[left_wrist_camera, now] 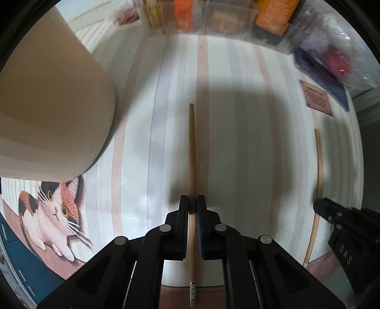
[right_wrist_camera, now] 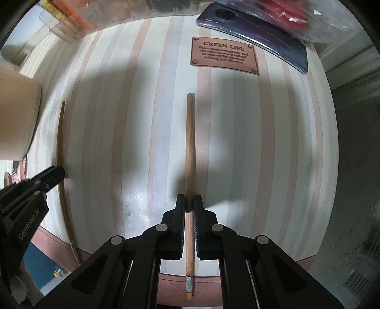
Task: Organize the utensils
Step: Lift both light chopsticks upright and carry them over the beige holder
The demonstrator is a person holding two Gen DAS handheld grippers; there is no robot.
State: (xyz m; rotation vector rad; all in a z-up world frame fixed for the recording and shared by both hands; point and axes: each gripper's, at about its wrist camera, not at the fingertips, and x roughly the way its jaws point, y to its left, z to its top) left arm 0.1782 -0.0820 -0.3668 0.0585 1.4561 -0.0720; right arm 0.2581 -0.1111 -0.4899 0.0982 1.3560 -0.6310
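Observation:
Each gripper holds one wooden chopstick over a striped tablecloth. My left gripper (left_wrist_camera: 192,202) is shut on a chopstick (left_wrist_camera: 192,152) that points forward along the fingers. My right gripper (right_wrist_camera: 189,200) is shut on the other chopstick (right_wrist_camera: 189,147), also pointing forward. In the left wrist view the right gripper (left_wrist_camera: 319,208) and its chopstick (left_wrist_camera: 319,161) show at the right edge. In the right wrist view the left gripper (right_wrist_camera: 58,173) and its chopstick (right_wrist_camera: 60,133) show at the left. A beige cylindrical holder (left_wrist_camera: 47,114) stands at the left, close to my left gripper.
A clear box with orange items (left_wrist_camera: 213,19) lies along the far edge. A dark phone (right_wrist_camera: 256,35) and a plastic bag with a red item (left_wrist_camera: 337,61) lie far right. A brown "GREEN LIFE" label (right_wrist_camera: 224,55) and a cat print (left_wrist_camera: 54,211) are on the cloth.

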